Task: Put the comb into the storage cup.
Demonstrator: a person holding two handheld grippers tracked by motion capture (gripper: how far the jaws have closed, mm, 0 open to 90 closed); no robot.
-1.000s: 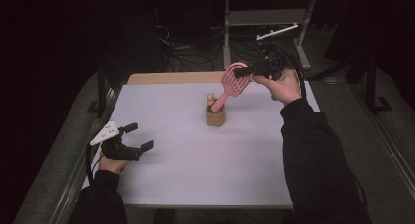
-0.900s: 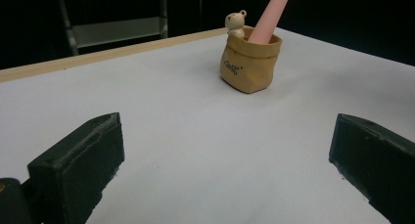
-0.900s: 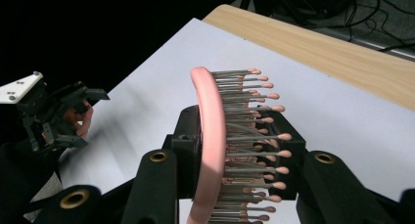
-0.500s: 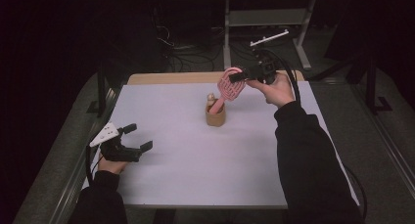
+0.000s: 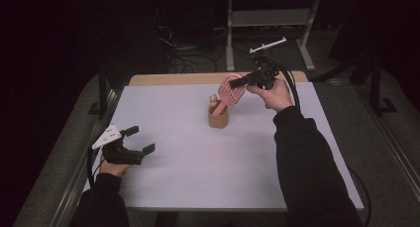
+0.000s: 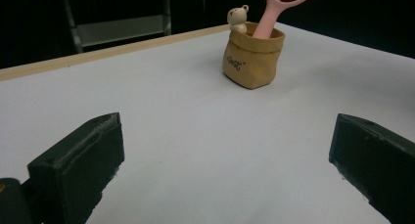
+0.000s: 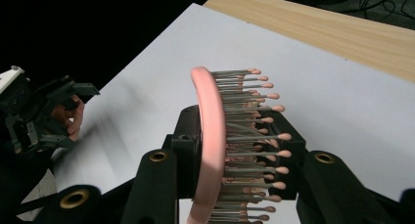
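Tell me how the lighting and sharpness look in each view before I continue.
High view: the white table is evenly lit, the surroundings nearly black, no glare. Left gripper view: the tan pouch and teddy charm are fairly sharp, the near jaws soft. Right gripper view: the pink hairbrush is crisp, while the table edge beside the left tool smears.

A white table cover (image 5: pixel 208 162) lies over the table, and a bare wooden strip (image 5: pixel 173 79) shows along its far edge. Beyond that strip, a grey metal stand (image 5: pixel 270 19) rises from the dark floor, with black cables (image 5: pixel 190 56) tangled just beside it.
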